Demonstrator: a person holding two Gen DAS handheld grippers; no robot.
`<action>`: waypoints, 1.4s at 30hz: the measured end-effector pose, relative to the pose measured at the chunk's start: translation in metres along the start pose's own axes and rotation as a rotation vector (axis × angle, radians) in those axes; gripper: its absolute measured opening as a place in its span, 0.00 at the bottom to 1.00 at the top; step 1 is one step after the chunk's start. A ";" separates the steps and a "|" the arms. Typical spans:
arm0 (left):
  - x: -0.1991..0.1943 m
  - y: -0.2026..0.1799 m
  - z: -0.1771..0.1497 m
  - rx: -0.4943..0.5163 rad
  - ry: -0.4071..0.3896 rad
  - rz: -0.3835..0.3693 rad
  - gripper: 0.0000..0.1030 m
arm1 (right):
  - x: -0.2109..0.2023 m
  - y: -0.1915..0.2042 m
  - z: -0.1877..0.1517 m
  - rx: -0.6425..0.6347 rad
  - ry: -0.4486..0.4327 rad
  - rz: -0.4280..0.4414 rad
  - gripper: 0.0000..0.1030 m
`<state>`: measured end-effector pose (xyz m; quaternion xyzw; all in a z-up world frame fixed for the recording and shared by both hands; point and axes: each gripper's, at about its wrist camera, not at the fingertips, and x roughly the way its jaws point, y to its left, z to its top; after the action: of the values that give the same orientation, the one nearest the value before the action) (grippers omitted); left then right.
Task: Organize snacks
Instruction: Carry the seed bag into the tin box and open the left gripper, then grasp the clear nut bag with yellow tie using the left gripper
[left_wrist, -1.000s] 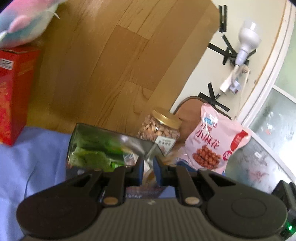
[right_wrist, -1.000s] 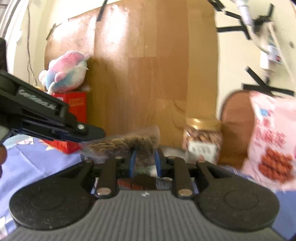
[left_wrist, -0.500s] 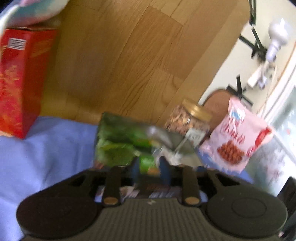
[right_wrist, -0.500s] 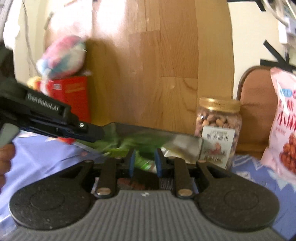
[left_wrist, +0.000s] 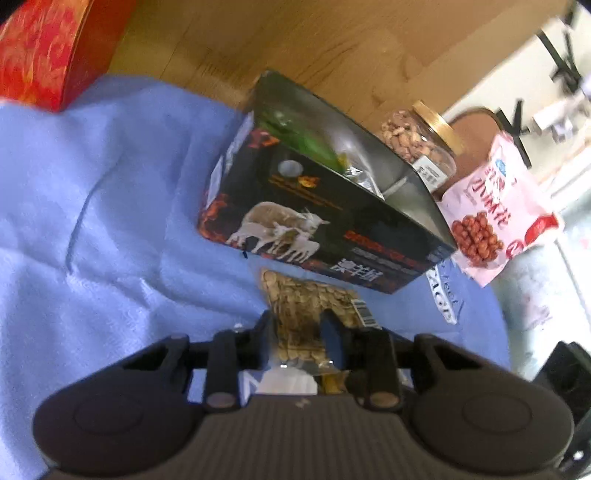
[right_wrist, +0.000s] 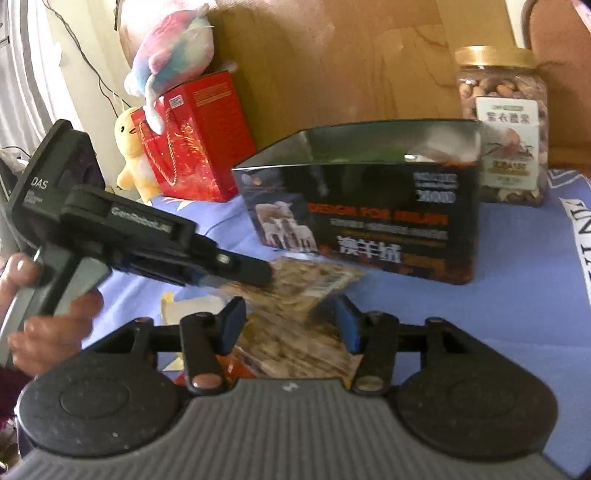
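Note:
A clear bag of seeds (left_wrist: 306, 306) lies on the blue cloth (left_wrist: 92, 221) in front of an open black box (left_wrist: 325, 221) printed with sheep. My left gripper (left_wrist: 297, 325) is shut on the near end of the bag. In the right wrist view the left gripper (right_wrist: 258, 273) reaches in from the left and grips the seed bag (right_wrist: 295, 295). My right gripper (right_wrist: 290, 321) is open, its fingers either side of the bag. The black box (right_wrist: 369, 229) holds green packets.
A jar of nuts (right_wrist: 502, 122) with a gold lid stands behind the box. A pink snack bag (left_wrist: 495, 218) leans at the right. A red gift box (right_wrist: 199, 136) with plush toys (right_wrist: 170, 59) stands at the back left. A wooden board rises behind.
Both grippers have tilted down and pulled back from the box. My right gripper has opened and let go of the seed bag. My left gripper now holds the bag low over the cloth.

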<state>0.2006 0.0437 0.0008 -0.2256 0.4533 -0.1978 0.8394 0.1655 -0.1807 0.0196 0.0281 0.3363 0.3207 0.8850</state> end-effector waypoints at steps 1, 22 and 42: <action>-0.003 -0.003 -0.004 0.015 -0.013 0.010 0.27 | -0.001 0.004 -0.001 -0.007 -0.006 0.000 0.51; -0.006 -0.043 0.078 0.085 -0.246 0.126 0.43 | 0.001 -0.008 0.061 -0.109 -0.277 -0.215 0.60; -0.099 -0.018 -0.058 0.036 -0.213 -0.060 0.43 | -0.029 0.021 -0.035 -0.055 0.010 -0.196 0.51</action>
<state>0.0983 0.0708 0.0494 -0.2437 0.3511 -0.2060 0.8803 0.1164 -0.1871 0.0146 -0.0309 0.3331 0.2417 0.9108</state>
